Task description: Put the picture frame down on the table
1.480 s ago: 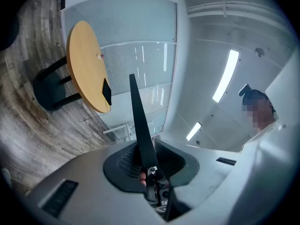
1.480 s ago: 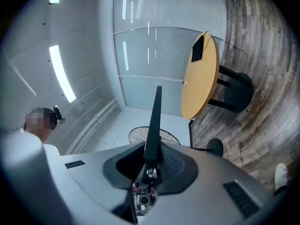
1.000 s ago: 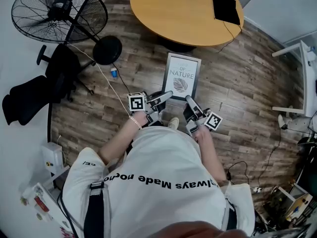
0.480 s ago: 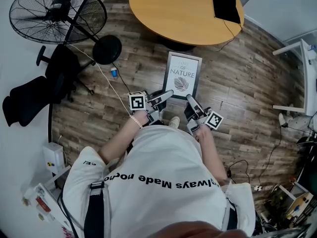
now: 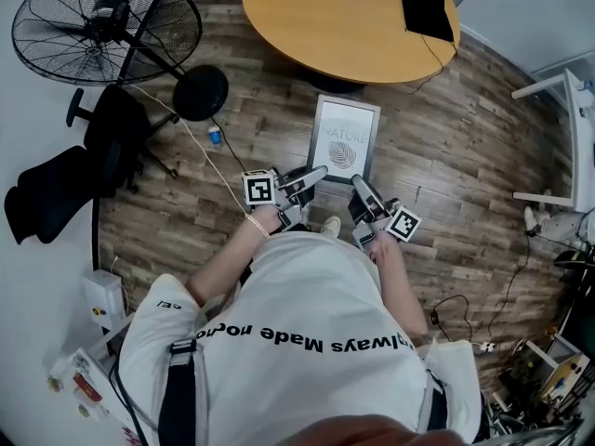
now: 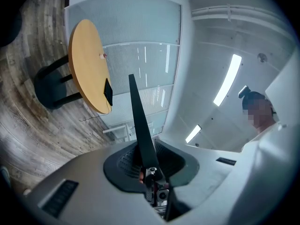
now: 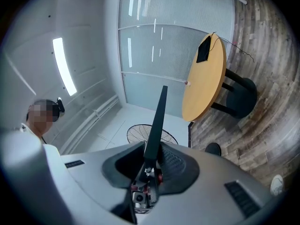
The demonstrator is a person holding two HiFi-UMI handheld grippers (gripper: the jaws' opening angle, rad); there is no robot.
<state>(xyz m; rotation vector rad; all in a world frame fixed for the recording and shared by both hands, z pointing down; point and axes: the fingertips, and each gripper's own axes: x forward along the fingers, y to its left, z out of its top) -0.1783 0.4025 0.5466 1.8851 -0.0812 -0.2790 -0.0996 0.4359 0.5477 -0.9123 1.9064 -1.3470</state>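
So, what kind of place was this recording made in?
Probably an office or meeting room. There is a round wooden table, a black office chair on the wood-look floor, and frosted glass partition walls under long ceiling lights.

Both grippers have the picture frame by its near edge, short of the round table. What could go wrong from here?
1. The right gripper has just been opening its jaws with the picture frame edge between them. That side may slip, leaving the left gripper to carry a twisting frame.
2. A black flat item lies on the table; the frame could land on it if set down to the right.
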